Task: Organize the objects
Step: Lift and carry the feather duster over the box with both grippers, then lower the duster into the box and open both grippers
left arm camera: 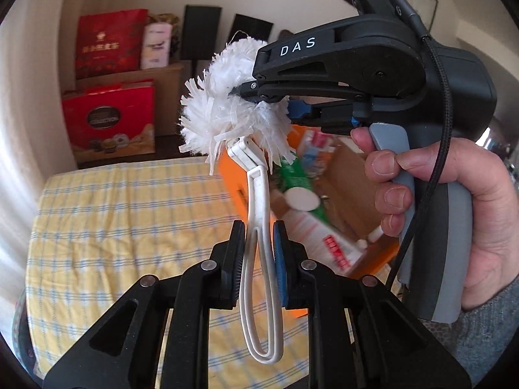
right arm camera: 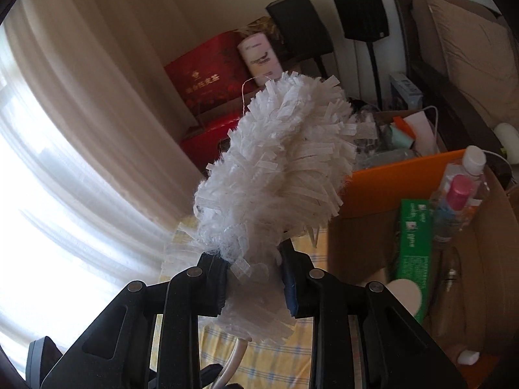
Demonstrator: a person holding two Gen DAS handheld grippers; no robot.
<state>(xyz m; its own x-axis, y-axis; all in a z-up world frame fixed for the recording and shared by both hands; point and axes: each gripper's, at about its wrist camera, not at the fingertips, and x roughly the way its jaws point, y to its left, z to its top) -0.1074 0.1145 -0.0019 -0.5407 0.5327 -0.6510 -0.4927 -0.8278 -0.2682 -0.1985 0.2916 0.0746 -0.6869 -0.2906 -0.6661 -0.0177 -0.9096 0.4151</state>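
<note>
White duster [left arm camera: 227, 110] handle shows only left-side.

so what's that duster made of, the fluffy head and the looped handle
Duster head: looks like soft white nonwoven or microfibre strips, matte and frayed at the edges; the exact fibre is unclear. Looped handle: looks like thin white moulded plastic, smooth with a slight sheen and a hinge-like joint near the head.

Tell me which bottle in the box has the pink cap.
The shorter bottle in front; the taller clear bottle behind it has a white cap. Both stand in the cardboard box.
</note>
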